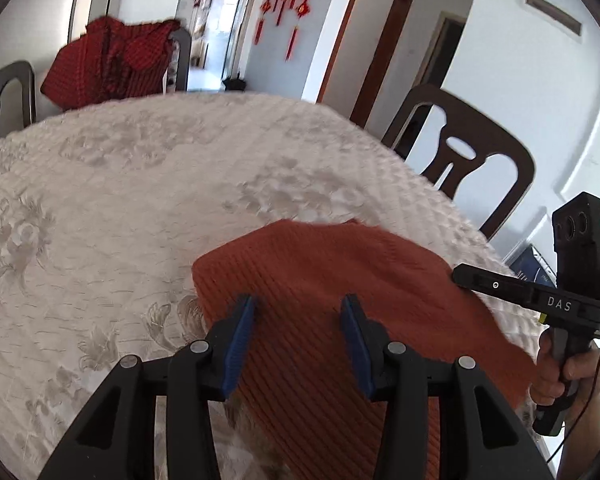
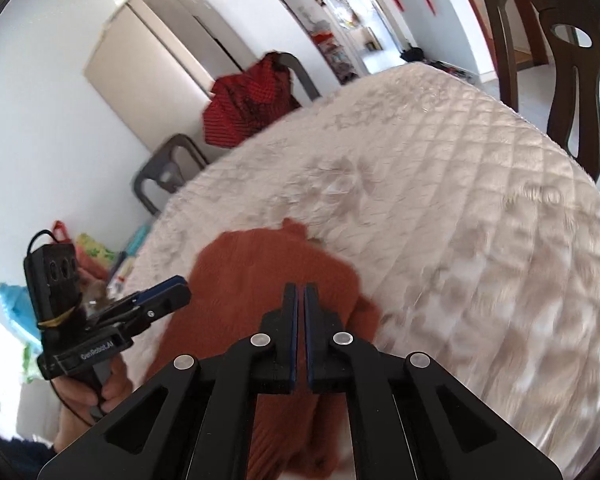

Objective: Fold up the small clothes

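Note:
A rust-orange ribbed knit garment [image 1: 320, 264] lies on the near part of the table [image 1: 120, 200], which is covered in white quilted cloth. My left gripper [image 1: 300, 312] hovers over the garment's near half, open, with nothing between its blue pads. In the right wrist view the same garment [image 2: 252, 276] is bunched below my right gripper [image 2: 301, 294], which is shut with no cloth visible between the fingers. In the left wrist view the right gripper [image 1: 460, 274] is at the garment's right edge, held by a hand [image 1: 560, 376]. The left gripper [image 2: 174, 290] appears at the garment's left side.
A red checked garment [image 1: 112, 64] hangs over a grey chair at the table's far side. A dark brown chair [image 1: 460, 152] stands at the right edge. A beige cabinet [image 2: 160, 60] is by the wall, with coloured bags [image 2: 96, 252] on the floor.

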A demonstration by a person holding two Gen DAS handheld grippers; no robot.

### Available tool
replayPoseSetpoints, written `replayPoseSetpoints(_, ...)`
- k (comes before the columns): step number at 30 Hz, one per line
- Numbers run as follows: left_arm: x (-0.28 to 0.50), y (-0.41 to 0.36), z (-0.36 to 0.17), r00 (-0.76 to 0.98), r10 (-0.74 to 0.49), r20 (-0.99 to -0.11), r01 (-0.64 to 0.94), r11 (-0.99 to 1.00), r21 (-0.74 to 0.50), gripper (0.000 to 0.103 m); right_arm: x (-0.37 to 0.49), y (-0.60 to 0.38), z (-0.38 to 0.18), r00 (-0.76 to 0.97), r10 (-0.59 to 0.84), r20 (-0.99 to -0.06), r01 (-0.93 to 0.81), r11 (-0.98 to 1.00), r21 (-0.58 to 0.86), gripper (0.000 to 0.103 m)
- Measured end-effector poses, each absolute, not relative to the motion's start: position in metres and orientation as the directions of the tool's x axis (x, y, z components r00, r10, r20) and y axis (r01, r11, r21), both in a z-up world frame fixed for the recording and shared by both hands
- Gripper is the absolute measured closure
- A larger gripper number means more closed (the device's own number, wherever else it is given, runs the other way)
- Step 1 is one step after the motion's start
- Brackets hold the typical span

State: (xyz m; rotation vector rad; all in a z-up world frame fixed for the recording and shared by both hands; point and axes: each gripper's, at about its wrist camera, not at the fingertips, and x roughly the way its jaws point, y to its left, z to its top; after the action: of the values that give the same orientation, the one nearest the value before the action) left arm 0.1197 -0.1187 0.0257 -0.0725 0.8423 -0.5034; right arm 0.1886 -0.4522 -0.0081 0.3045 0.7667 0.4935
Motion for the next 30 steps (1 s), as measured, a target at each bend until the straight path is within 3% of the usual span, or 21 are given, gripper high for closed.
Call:
replayPoseSetpoints(2, 0.123, -0.122, 0.019, 0.545, -0.458, -0.702, 0.402, 0.878, -0.26, 0.055, 0.207, -0.449, -0.024, 0.584, 0.496, -0.642, -0.284, 0.866, 0.411, 0.102)
replayPoseSetpoints(8, 0.094, -0.115, 0.037, 0.562, -0.477, -0.675, 0.43, 0.866, -0.255, 0.055, 0.194, -0.453, -0.019, 0.607, 0.479, -0.634, -0.286, 0.876, 0.389, 0.101)
replayPoseSetpoints(13, 0.049, -0.106, 0.053, 0.568, -0.523, -0.635, 0.493, 0.834, -0.246, 0.055, 0.145, -0.446, 0.008, 0.633, 0.514, -0.579, -0.409, 0.857, 0.314, 0.101)
replayPoseSetpoints(18, 0.011, -0.102, 0.053, 0.558, -0.532, -0.637, 0.512, 0.825, -0.239, 0.058, 0.108, -0.431, 0.005, 0.604, 0.512, -0.611, -0.496, 0.841, 0.215, 0.101)
replayPoseSetpoints(21, 0.003, -0.105, 0.043, 0.547, -0.522, -0.654, 0.513, 0.827, -0.231, 0.066, 0.099, -0.432, -0.009, 0.577, 0.509, -0.638, -0.499, 0.839, 0.218, 0.101)
replayPoseSetpoints(30, 0.006, -0.109, 0.025, 0.555, -0.475, -0.683, 0.489, 0.85, -0.194, 0.066, 0.102, -0.437, -0.03, 0.577, 0.495, -0.649, -0.466, 0.853, 0.236, 0.103)
